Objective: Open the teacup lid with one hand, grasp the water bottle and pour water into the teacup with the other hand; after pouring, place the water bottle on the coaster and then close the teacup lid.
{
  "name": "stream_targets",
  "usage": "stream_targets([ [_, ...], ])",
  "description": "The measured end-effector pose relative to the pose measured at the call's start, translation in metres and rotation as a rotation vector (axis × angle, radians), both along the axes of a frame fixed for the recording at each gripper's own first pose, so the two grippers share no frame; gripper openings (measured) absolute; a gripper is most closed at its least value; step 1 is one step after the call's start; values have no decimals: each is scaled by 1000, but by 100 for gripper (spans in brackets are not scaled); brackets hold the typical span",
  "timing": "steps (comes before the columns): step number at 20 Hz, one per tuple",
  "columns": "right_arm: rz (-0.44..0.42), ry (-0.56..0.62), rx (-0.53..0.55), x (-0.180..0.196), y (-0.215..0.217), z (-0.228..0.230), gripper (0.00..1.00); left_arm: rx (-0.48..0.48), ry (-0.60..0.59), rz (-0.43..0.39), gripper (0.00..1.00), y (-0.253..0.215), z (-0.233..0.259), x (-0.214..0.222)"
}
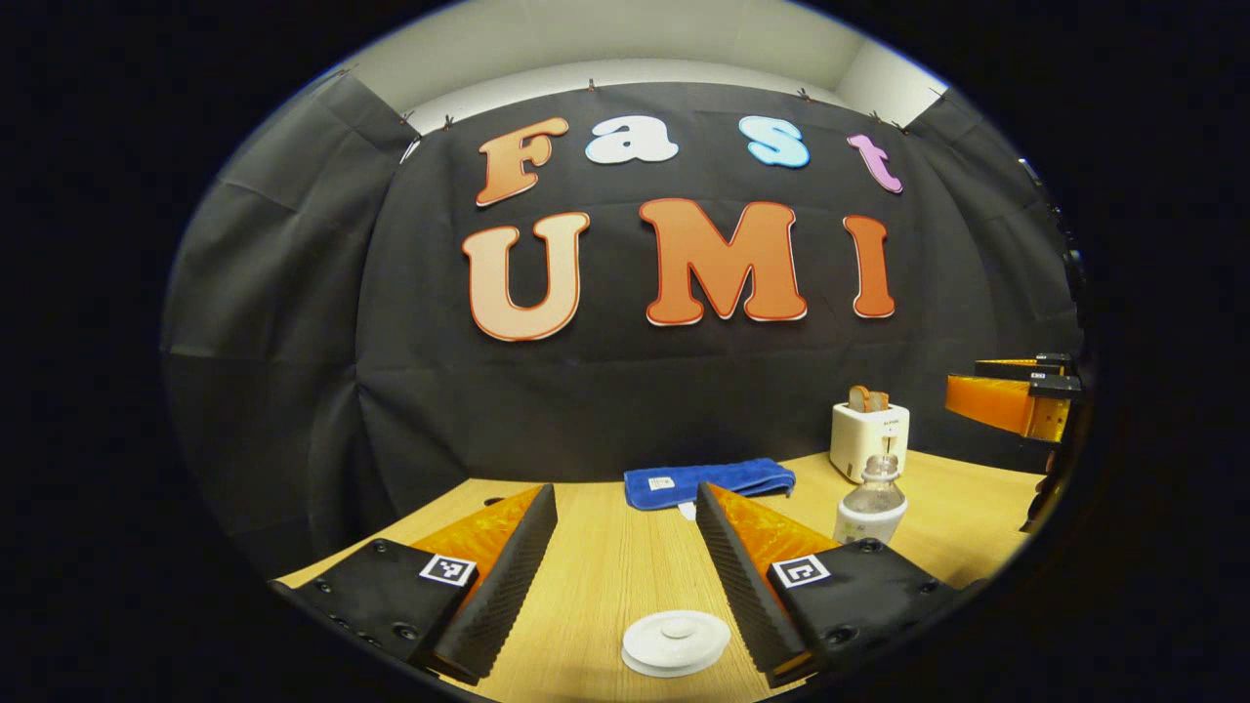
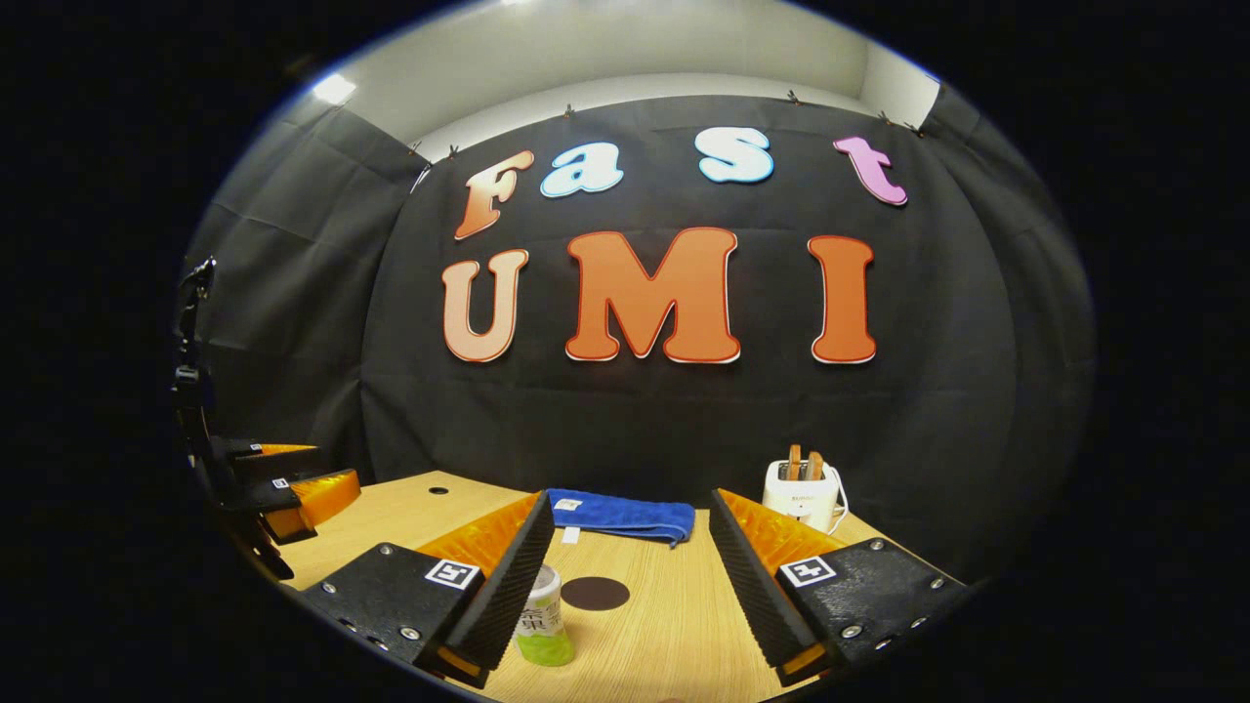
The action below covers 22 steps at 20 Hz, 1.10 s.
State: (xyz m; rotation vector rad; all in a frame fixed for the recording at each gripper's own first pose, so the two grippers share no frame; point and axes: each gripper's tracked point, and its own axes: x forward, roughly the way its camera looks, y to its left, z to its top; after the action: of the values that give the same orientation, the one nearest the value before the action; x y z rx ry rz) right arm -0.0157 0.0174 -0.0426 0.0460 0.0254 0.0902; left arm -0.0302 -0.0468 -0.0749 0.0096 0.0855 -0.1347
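Hovering over the wooden bench (image 1: 605,566), left tongs (image 1: 625,586) apart above the white teacup lid (image 1: 676,641) at 6 o'clock, right tongs (image 2: 625,586) apart, water bottle (image 2: 542,617) beside its left finger, dark coaster (image 2: 595,593) between fingers, blue towel (image 2: 622,515) at 12 o'clock.

Left gripper (image 1: 625,527): two wedge-shaped fingers with ribbed inner pads, each mounted on a black plate fixed with round screws and carrying a small square black-and-white marker. Right gripper (image 2: 630,547): identical build, with the same ribbed pads, screwed black plates and one square marker on each plate.
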Motion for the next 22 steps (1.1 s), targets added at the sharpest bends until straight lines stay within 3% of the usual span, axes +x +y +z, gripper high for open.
stream_targets([
  [5, 12, 38, -17, -1, -7, -27, 96, 16, 77, -8, 94, 1, -51, -1],
  [12, 92, 73, -8, -10, 10, -51, 96, 30, 181, -39, 94, -10, -97, -2],
  [22, 127, 125, -72, -16, 14, -80, 96, 104, 246, -59, 88, -27, -130, 4],
])
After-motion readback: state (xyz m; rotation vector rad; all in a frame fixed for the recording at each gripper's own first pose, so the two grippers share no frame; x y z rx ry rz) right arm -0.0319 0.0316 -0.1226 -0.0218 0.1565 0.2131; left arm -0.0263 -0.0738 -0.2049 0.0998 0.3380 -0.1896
